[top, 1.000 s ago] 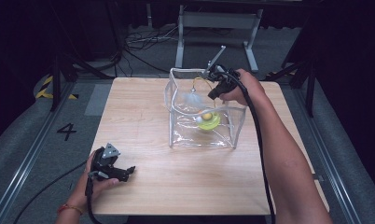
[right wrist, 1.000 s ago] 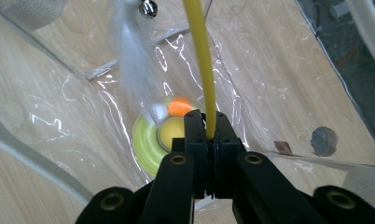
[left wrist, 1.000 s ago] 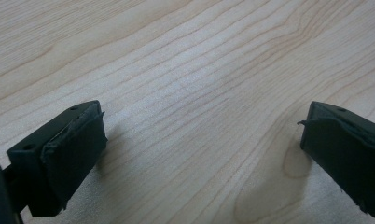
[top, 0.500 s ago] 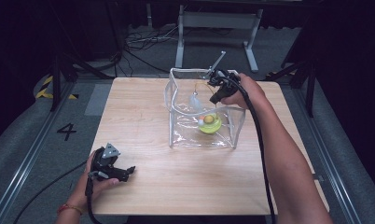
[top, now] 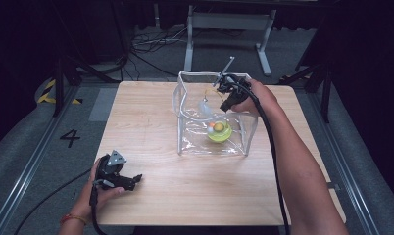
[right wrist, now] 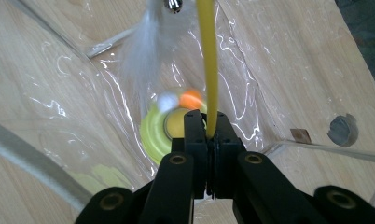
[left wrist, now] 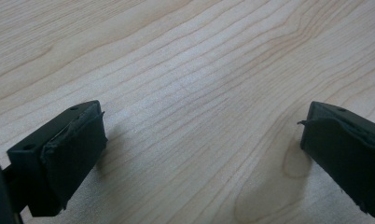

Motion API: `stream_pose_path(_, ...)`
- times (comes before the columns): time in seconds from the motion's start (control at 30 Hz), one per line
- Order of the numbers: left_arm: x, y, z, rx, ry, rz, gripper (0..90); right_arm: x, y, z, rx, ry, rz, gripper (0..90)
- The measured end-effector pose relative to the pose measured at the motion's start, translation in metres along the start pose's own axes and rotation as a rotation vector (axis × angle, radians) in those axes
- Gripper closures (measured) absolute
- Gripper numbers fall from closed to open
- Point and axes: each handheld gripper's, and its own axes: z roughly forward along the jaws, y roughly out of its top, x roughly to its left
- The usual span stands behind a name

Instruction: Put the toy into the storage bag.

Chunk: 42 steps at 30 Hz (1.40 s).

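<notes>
A clear plastic bag (top: 185, 122) stands open on the wooden table (top: 146, 137), right of centre. In it lies a yellow-green disc toy (top: 219, 132) with small balls. My right gripper (top: 226, 106) hangs over the bag's mouth, shut on a thin yellow rod (right wrist: 207, 56). A white feather (right wrist: 146, 51) and a small bell (right wrist: 173, 4) dangle from the rod above the disc (right wrist: 153, 133) and an orange ball (right wrist: 191, 99). My left gripper (top: 136, 180) rests at the table's front left corner, with its jaws (left wrist: 199, 154) wide apart over bare wood.
A metal frame (top: 229, 22) stands on the floor behind the table, with cables beside it. A "4" marking (top: 70, 138) lies on the floor to the left. Bare wood stretches between the bag and my left gripper.
The white feather hanging in the bag has swung slightly. Both hands stay about where they were.
</notes>
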Motion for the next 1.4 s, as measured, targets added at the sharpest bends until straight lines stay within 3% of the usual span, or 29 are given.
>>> stream_pose_path(0.17, 0.000, 0.000, 0.000, -0.001, -0.004, -0.001, 0.3, -0.001, -0.003, -0.002, -0.029, 0.024, 0.009, 87.5)
stream_pose_path(0.3, 0.000, 0.000, 0.000, -0.003, -0.004, -0.001, 0.3, -0.002, -0.005, -0.005, -0.032, 0.015, 0.005, 84.6)
stream_pose_path(0.5, 0.000, 0.000, 0.000, -0.004, -0.003, 0.000, 0.3, -0.002, -0.011, -0.014, -0.089, 0.003, 0.028, 74.7)
stream_pose_path(0.67, 0.000, 0.000, 0.000, -0.001, -0.004, -0.001, 0.3, 0.001, -0.016, -0.025, -0.143, -0.035, 0.033, 68.0)
stream_pose_path(0.83, 0.000, 0.000, 0.000, -0.003, -0.004, -0.001, 0.3, 0.008, -0.024, -0.034, -0.173, -0.044, 0.022, 61.5)
stream_pose_path(0.9, 0.000, 0.000, 0.000, -0.003, -0.004, -0.001, 0.3, 0.011, -0.028, -0.039, -0.189, -0.062, 0.023, 55.6)
stream_pose_path(1.03, 0.000, 0.000, 0.000, 0.000, -0.002, -0.001, 0.3, 0.014, -0.041, -0.053, -0.253, -0.088, 0.043, 48.0)
stream_pose_path(1.4, 0.000, 0.000, 0.000, 0.000, -0.004, -0.001, 0.3, 0.022, -0.074, -0.070, -0.297, -0.150, 0.040, 36.5)
